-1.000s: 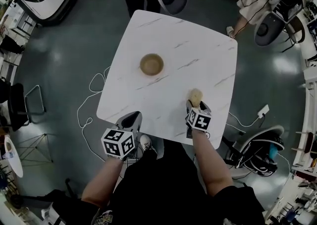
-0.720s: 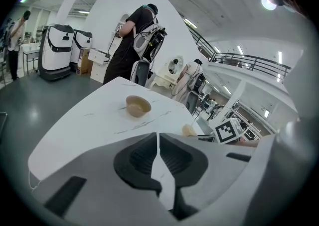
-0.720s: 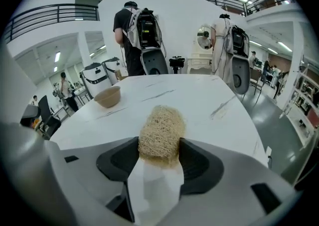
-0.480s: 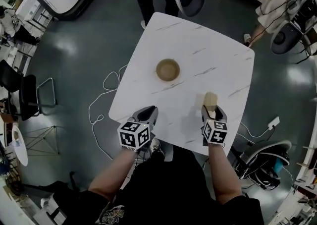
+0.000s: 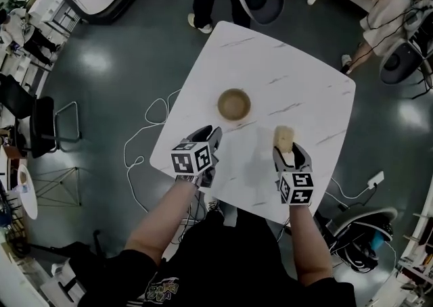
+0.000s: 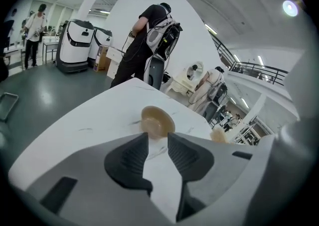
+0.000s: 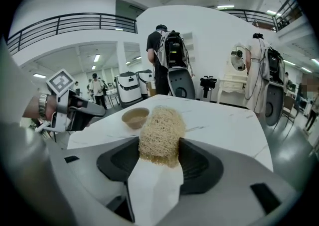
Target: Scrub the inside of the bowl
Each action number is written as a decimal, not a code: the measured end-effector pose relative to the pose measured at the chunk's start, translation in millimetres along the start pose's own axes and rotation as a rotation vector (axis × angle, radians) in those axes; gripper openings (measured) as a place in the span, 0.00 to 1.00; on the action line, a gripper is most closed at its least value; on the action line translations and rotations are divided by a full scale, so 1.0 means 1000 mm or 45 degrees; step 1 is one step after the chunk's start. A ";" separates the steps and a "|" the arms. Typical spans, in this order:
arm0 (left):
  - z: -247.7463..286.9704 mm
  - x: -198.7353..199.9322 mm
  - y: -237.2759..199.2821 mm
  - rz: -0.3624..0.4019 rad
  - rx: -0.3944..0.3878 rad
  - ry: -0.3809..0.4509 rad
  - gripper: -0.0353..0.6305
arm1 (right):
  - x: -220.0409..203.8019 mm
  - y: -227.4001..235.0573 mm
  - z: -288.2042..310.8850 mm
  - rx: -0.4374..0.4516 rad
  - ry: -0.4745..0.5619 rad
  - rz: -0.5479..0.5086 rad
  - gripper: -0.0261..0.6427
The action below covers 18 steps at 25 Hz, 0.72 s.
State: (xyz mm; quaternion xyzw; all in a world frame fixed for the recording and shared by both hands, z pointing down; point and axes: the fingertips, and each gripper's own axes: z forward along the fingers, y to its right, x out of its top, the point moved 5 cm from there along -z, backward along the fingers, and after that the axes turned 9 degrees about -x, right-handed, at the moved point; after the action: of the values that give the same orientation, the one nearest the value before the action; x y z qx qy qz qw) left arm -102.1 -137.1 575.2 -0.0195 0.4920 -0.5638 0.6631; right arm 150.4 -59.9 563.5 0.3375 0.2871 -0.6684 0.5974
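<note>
Standing upright on table [image 5: 298,82]: bowl [image 5: 234,104] | scrubber [image 5: 284,138]: outside bowl, apart

The person wears a black short-sleeved top [image 5: 230,258] with a pale print, maybe letters, low down. The left gripper [image 5: 214,132] and right gripper [image 5: 287,150] are grey, with black ridged pads [image 6: 130,158] and black-and-white marker cubes [image 5: 191,158].

The bowl [image 5: 234,104] sits mid-bench [image 5: 304,82]. My left claw [image 5: 212,134], jaws just opened with nothing between, hovers before it to the left. The scrubber [image 5: 284,137] sits in my right claw [image 5: 287,151], before the bowl, rightward.
</note>
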 end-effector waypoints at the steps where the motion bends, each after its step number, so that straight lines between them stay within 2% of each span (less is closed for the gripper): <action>1: 0.006 0.003 -0.004 -0.018 0.011 0.002 0.23 | 0.003 -0.002 0.003 0.015 0.003 -0.019 0.42; 10: 0.051 0.023 -0.031 -0.177 0.061 0.008 0.23 | 0.022 -0.017 0.026 0.139 0.035 -0.163 0.42; 18: 0.079 0.026 -0.048 -0.232 0.113 -0.023 0.23 | 0.023 -0.016 0.042 0.196 0.019 -0.187 0.42</action>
State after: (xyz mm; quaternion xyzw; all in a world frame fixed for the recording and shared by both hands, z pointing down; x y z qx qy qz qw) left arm -87.2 -216.0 627.2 -0.0398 0.4569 -0.6426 0.6137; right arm 128.2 -105.1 570.3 0.3653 0.2635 -0.7279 0.5170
